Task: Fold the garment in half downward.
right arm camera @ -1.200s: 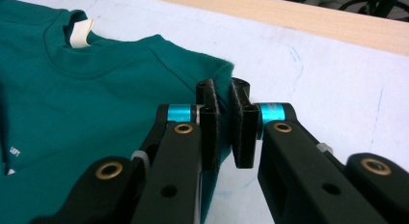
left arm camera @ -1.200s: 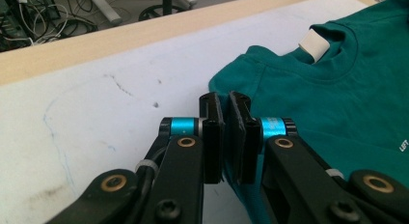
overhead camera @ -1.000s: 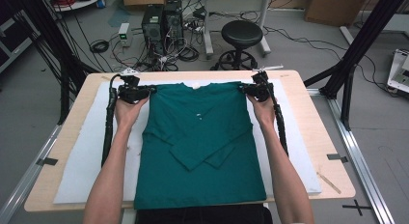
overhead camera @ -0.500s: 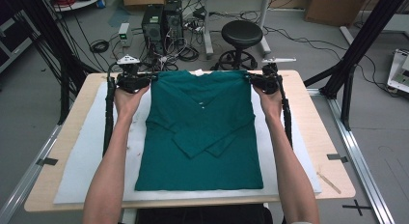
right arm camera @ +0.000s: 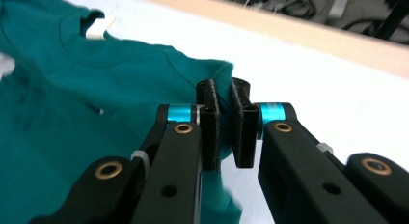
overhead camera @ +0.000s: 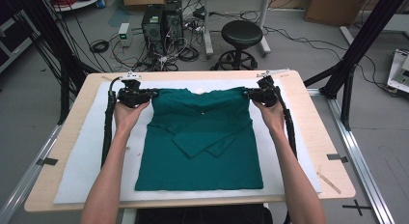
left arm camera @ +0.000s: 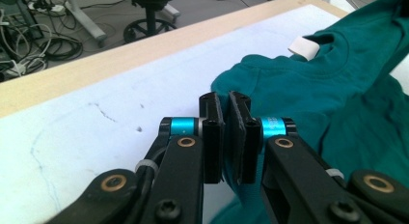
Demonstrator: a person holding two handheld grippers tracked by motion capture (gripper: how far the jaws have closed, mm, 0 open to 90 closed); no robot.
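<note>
Table (overhead camera: 308, 118) of pale wood, carrying a white mat (overhead camera: 87, 156) that covers most of the top. On the mat lies a green shirt (overhead camera: 202, 161), front down or folded so that both sleeves (overhead camera: 202, 144) cross over its middle in a V; hem at 6 o'clock nearest the person, collar (overhead camera: 201, 92) at 12 o'clock with a white tag (left arm camera: 304, 46) showing. The shirt sits at the centre of the mat, shoulders near the far edge. Left gripper (overhead camera: 153, 93) at about 10 o'clock of the shirt, right gripper (overhead camera: 246, 93) at about 2 o'clock, each at one shoulder corner. Left gripper view: jaws nearly together, a fold of green cloth pinched between the pads. Right gripper view: same, jaws drawn close with the shoulder edge (right arm camera: 223, 72) clamped between them. Judgement: the step in hand looks like a lengthwise fold, carrying the shoulders toward the hem, or a straightening pull. To do it well, both hands should travel together and level, so the top edge stays a straight line and no diagonal crease forms. Keep the cloth lightly taut between the two grips, not stretched. Lift only enough to clear the crossed sleeves, or they will drag and unfold. Grips are shallow, near the seam; a jerk could slip one corner free. Lay down first, release after.
</note>
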